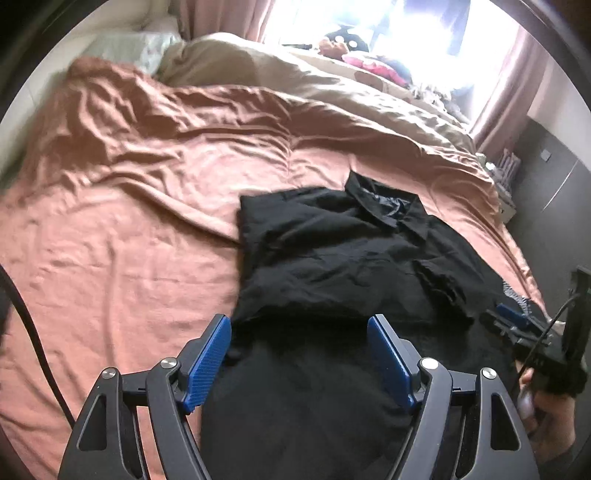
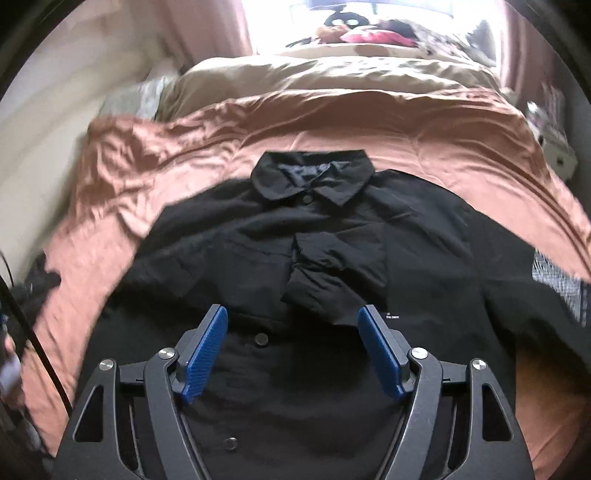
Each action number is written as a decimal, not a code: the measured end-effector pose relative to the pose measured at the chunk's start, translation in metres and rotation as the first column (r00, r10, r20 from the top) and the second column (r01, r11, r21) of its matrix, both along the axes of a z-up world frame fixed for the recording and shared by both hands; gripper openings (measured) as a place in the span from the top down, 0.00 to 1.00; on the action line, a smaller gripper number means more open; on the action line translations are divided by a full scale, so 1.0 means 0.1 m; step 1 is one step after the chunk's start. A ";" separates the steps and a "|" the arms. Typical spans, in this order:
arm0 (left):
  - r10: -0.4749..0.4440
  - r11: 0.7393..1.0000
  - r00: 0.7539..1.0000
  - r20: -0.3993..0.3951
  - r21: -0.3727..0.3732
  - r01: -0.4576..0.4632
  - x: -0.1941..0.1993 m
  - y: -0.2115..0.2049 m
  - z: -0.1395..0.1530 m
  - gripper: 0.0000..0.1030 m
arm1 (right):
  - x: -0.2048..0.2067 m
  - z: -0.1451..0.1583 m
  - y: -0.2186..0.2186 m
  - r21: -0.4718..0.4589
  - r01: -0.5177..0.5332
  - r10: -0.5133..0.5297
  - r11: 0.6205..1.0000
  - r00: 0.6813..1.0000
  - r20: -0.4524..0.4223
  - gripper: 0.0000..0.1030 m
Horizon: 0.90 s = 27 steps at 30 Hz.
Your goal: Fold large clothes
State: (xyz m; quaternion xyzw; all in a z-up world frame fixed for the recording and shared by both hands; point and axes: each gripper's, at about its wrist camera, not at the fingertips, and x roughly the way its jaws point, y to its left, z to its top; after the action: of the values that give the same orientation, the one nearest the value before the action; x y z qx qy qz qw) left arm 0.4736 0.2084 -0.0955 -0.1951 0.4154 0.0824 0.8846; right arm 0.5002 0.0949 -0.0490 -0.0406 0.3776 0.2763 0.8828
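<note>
Black shirt [image 2: 303, 236] lies beneath both pairs of spread fingers [image 2: 380, 354]

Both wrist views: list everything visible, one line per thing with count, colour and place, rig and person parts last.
shirt: one, black, collared, buttoned, spread on the bed, one sleeve folded across its chest
bed cover: one, rust orange, wrinkled, under the shirt
duvet: one, beige, bunched at the bed's far end
curtains: pink, flanking the bright window
soft items: several, pink and dark, by the window; too blurred to name
left claw: one, black with blue pads, open above the shirt's hem
right claw: one, black with blue pads, open above the shirt's front
hand: one, lower right of the left view
</note>
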 end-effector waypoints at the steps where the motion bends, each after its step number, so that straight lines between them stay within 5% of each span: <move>1: 0.005 1.000 1.000 -0.003 -0.014 -0.005 0.05 0.04 -0.08 0.25 | 0.01 -0.04 0.06 -0.027 -0.002 0.002 1.000 1.000 0.012 0.30; 11: 0.076 0.984 0.993 -0.085 -0.152 -0.089 0.23 0.44 -0.71 0.28 | 0.20 -0.35 0.47 -0.174 0.053 -0.048 0.983 0.998 0.034 0.30; 17: 0.103 0.984 0.983 -0.151 -0.130 -0.123 0.23 0.49 -0.88 0.36 | 0.36 -0.51 0.42 -0.218 0.149 -0.146 0.965 0.989 0.026 0.30; 21: 0.127 0.979 0.975 -0.184 -0.138 -0.153 0.21 0.54 -0.99 0.37 | 0.47 -0.46 0.03 -0.094 0.272 -0.276 0.958 0.960 -0.039 0.30; 27: 0.138 0.978 0.975 -0.177 -0.130 -0.162 0.13 0.60 -0.94 0.37 | 0.53 -0.48 -0.61 0.031 0.439 -0.429 0.898 0.888 -0.166 0.30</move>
State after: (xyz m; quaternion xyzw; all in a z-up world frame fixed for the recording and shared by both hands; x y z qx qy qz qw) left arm 0.4865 0.2688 -0.1893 -0.2814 0.4768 0.1352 0.8217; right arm 0.5529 0.0335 -0.0974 0.0962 0.4349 0.0869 0.8911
